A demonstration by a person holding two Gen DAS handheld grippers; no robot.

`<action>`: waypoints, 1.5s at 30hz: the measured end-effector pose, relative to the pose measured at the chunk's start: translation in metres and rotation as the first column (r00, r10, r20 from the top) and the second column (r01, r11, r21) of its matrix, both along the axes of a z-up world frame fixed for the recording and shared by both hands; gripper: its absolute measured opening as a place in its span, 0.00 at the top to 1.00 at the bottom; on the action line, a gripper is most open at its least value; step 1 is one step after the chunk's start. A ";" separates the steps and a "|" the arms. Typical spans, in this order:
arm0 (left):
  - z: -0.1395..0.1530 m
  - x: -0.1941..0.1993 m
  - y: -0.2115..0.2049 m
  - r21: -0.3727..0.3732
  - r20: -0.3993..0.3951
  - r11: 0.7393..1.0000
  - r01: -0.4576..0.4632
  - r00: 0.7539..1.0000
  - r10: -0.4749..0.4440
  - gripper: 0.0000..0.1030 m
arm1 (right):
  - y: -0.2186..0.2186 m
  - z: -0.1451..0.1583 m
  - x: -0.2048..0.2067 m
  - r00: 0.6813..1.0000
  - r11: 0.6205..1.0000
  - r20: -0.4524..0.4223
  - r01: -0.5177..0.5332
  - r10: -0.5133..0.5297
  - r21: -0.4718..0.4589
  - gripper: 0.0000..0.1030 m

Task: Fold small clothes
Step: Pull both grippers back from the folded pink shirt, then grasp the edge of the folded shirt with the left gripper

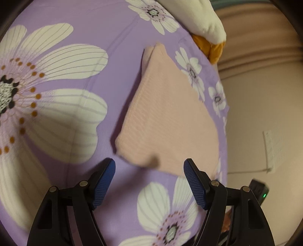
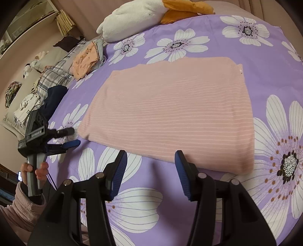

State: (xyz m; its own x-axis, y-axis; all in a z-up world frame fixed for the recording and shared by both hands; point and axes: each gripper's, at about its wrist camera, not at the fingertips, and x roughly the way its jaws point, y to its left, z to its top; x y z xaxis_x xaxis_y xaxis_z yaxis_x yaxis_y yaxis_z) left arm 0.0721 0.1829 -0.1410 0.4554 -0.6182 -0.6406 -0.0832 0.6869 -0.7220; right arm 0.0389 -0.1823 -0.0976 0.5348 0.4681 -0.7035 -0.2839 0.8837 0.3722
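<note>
While my two sets of jaws hover over the bed, the pink striped garment (image 2: pixel 170 113) lies folded flat on the purple flowered sheet (image 2: pixel 265 56), a neat rectangle with nothing pressing on it. My right gripper (image 2: pixel 151 170) points down at its near edge; the blue pads (image 2: pixel 119 170) stand apart with only bare sheet and the garment's hem beyond them, gripping nothing. My left gripper (image 1: pixel 149 181) is likewise spread wide and empty, its pads (image 1: pixel 103 183) parted just short of the garment's nearest corner (image 1: pixel 147 160), which looks slightly lifted and blurred from this side. From the right wrist view I can see that left gripper (image 2: pixel 73 137) off to the garment's left, held by a hand (image 2: pixel 34 170) in a fuzzy pink sleeve (image 2: pixel 20 210), its fingers near the cloth's left edge but not touching it. At the far end of the bed rests a white and orange plush toy (image 2: pixel 136 17). Beside the sheet's left border sits a small pile of other clothes (image 2: pixel 87 58) on a plaid pillow (image 2: pixel 55 73).
</note>
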 end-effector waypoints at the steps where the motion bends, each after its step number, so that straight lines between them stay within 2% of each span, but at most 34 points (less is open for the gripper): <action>1: -0.002 0.004 0.001 -0.019 -0.004 1.000 -0.011 1.000 0.011 0.29 | 0.000 -0.001 0.000 1.000 1.000 -0.002 -0.001 0.001 0.003 0.49; 2: -0.004 0.008 0.001 -0.045 -0.003 0.999 -0.018 1.000 0.018 0.29 | 0.000 -0.001 0.001 1.000 1.000 -0.004 -0.002 0.002 0.006 0.49; 5: -0.006 0.016 -0.001 -0.058 0.009 0.998 -0.034 0.999 0.035 0.29 | 0.001 -0.002 0.001 1.000 1.000 -0.003 -0.008 0.008 0.011 0.49; 12: -0.004 0.031 -0.003 -0.054 0.033 0.997 -0.062 0.997 0.064 0.29 | 0.006 -0.002 0.006 1.000 1.000 0.001 -0.020 0.020 0.009 0.49; 27: 0.003 0.057 -0.024 0.054 0.063 0.998 0.018 0.998 -0.022 0.29 | 0.034 -0.003 0.033 0.997 0.997 0.007 -0.071 0.071 -0.012 0.49; 33: 0.007 0.063 -0.032 0.118 0.062 0.992 0.045 0.997 -0.053 0.29 | 0.050 0.001 0.061 0.996 0.996 0.033 -0.083 0.085 -0.032 0.49; 36: 0.009 0.065 -0.038 0.171 0.063 0.984 0.056 0.996 -0.068 0.35 | 0.058 0.006 0.081 0.996 0.997 0.051 -0.077 0.079 -0.026 0.49; 39: 0.010 0.066 -0.041 0.201 0.065 0.977 0.069 0.994 -0.084 0.35 | 0.065 0.009 0.104 0.995 0.997 0.065 -0.068 0.070 -0.032 0.49; 41: 0.011 0.066 -0.043 0.218 0.067 0.973 0.076 0.993 -0.092 0.36 | 0.070 0.011 0.116 0.995 0.997 0.071 -0.064 0.067 -0.048 0.51; 43: 0.012 0.066 -0.045 0.249 0.064 0.965 0.079 0.993 -0.098 0.44 | 0.076 0.012 0.130 0.995 0.996 0.081 -0.059 0.065 -0.069 0.56; 45: 0.013 0.067 -0.047 0.264 0.062 0.961 0.080 0.993 -0.100 0.46 | 0.080 0.012 0.143 0.995 0.995 0.081 -0.050 0.057 -0.086 0.66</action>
